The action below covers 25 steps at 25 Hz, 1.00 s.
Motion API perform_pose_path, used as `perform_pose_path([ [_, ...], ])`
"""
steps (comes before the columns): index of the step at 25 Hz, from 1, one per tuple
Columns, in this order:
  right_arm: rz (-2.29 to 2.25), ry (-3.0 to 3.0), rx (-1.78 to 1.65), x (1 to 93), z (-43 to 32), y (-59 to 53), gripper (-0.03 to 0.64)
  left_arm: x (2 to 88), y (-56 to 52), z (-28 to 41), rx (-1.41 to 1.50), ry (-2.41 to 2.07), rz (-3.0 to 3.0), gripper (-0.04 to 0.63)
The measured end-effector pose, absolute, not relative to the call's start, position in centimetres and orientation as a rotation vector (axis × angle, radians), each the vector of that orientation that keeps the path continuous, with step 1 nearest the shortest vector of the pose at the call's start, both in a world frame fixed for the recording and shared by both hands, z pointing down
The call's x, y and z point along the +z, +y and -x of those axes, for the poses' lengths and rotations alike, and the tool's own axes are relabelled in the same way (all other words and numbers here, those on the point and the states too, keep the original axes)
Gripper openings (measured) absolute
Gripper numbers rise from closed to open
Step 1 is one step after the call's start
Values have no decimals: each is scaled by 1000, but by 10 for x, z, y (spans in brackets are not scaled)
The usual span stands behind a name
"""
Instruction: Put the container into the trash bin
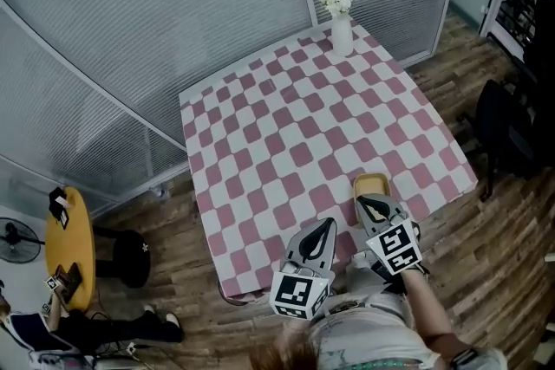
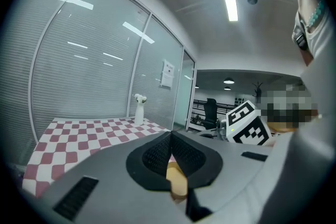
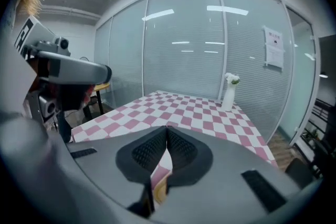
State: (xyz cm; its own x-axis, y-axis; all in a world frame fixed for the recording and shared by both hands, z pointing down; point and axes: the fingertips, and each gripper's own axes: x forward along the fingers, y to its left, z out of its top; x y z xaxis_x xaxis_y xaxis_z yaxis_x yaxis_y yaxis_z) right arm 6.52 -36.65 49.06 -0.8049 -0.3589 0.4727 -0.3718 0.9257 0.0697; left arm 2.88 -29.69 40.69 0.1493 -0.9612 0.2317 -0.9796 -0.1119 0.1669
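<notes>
- Glass-partitioned office with a wood floor. A table carries a pink-and-white checkered cloth, and a vase of white flowers stands at its far corner.
- The container is shallow and yellowish. It sits on the cloth at the table's near edge, right of centre, and is not picked up.
- Right gripper: jaws clenched tip to tip, nothing between them. The tip is at the container's near rim, but the head view doesn't show whether it touches or stops just short.
- Left gripper: jaws also pressed together and empty. It's over the near table edge beside the right one, near the container but apart from it.
- Step, as I read it: approach, pre-grasp. No part of the task is done yet.
- Next move: spread the right jaws first, then bring them over a rim or wall of the container, clamp and lift clear. The low rim gives only a thin bite, so it could slip or tip.
- Hidden: the trash bin shows in no view, so the drop point can't be placed from here.
- Both gripper views show a tan sliver through the gap under the closed pads. In the right gripper view it's probably the container; in the left I can't tell container from floor.
- Container contents are too small to tell. The person's body cuts off the bottom of the head view, and the clutter by the round yellow table is hard to make out.
</notes>
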Motion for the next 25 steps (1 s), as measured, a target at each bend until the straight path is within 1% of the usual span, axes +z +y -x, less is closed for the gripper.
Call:
perform_pose_path([
  [8, -425, -2415, 178, 567, -52, -384, 38, 420, -288, 2, 96, -1960, -2013, 6],
  [13, -380, -2300, 251, 612, -49, -389, 93, 426, -283, 12, 100, -1989, -1952, 6],
  [14, -373, -2273, 275, 620, -49, -390, 114, 428, -282, 14, 99, -1993, -1941, 6],
  [20, -382, -2136, 364, 661, -48, -402, 127, 435, -275, 28, 108, -2014, -1884, 6],
  [25, -361, -2066, 364, 681, -45, -403, 133, 435, -273, 32, 92, -2032, -1861, 6],
])
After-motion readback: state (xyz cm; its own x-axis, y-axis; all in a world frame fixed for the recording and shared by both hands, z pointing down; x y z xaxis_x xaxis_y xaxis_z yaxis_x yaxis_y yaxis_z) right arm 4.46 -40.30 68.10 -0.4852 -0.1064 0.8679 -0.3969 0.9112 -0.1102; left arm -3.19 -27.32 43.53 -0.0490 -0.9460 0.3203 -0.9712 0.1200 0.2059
